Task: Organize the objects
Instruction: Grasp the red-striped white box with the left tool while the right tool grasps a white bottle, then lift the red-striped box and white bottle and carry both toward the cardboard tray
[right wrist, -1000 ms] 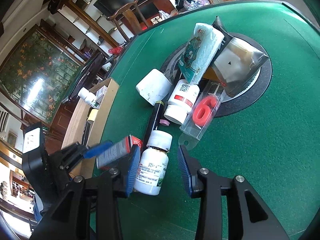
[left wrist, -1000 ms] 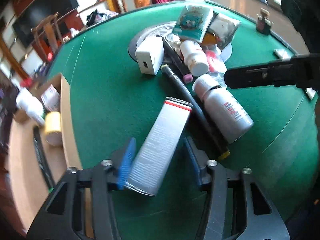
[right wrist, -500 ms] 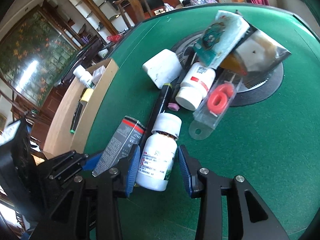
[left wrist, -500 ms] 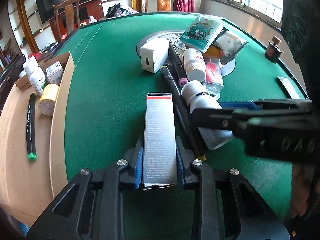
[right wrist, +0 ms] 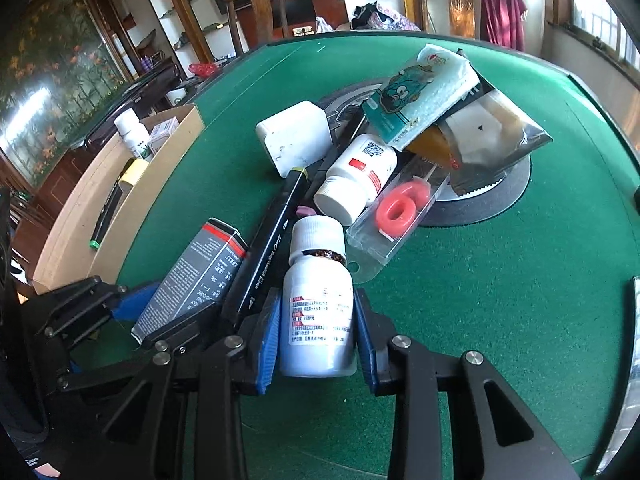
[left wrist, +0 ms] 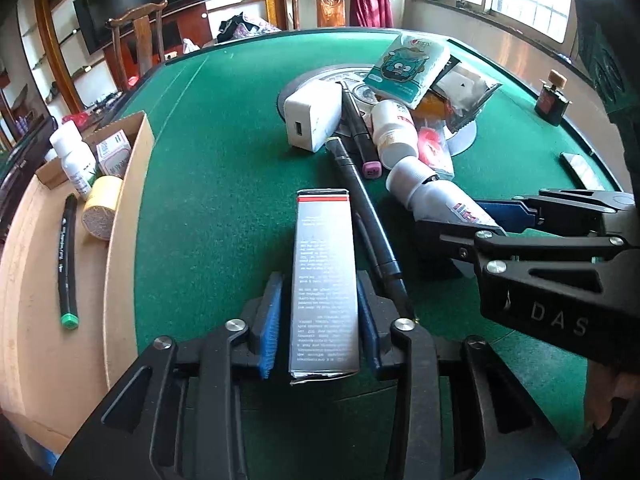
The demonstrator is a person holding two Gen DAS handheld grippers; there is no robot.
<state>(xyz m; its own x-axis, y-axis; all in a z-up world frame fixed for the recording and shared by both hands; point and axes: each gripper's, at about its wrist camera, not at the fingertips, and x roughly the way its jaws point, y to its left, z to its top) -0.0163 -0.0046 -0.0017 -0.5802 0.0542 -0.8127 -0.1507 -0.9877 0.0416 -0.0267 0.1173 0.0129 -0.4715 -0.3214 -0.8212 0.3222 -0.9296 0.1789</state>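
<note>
Now the left gripper (left wrist: pixel 320 320) pinches the grey box (left wrist: pixel 324 276), the right gripper (right wrist: pixel 316 340) pinches the white bottle (right wrist: pixel 318 312). Lifting carelessly could drag the black marker (right wrist: pixel 272 248) lying between them

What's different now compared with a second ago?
The left gripper has closed its fingers on the grey carton, which now points straight ahead. The right gripper has closed on the white pill bottle. The pile on the green table looks unchanged.
</note>
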